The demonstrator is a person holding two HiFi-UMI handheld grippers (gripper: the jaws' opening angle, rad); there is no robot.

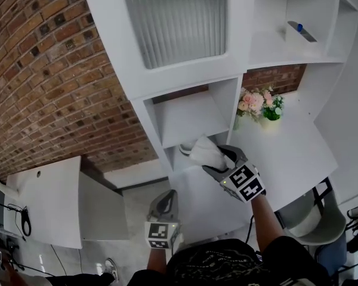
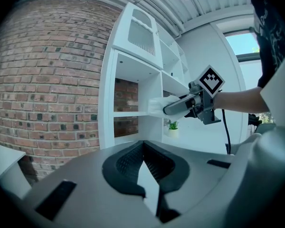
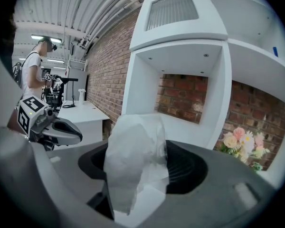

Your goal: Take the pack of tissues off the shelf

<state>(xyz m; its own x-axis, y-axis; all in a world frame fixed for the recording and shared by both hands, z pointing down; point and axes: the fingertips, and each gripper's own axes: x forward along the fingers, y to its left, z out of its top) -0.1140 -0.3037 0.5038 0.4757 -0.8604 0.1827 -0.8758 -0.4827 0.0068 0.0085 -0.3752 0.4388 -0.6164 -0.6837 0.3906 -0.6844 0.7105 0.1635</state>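
The pack of tissues [image 1: 204, 151] is white, in crinkled clear wrap. My right gripper [image 1: 221, 161] is shut on it, just in front of the white shelf's [image 1: 188, 121] open lower compartment. In the right gripper view the pack [image 3: 135, 165] stands up between the jaws and hides their tips. The left gripper view shows the pack [image 2: 156, 106] held clear of the shelf edge by the right gripper [image 2: 178, 106]. My left gripper [image 1: 165, 200] hangs lower and nearer to me, shut with nothing in it; its fingertips [image 2: 143, 145] meet.
A pot of pink flowers [image 1: 259, 105] stands on the white counter [image 1: 292, 154] right of the compartment. A brick wall [image 1: 48, 70] lies to the left, with a white desk [image 1: 48, 201] below it. A grey chair [image 1: 313, 222] is at lower right. A person [image 3: 35, 75] stands far off.
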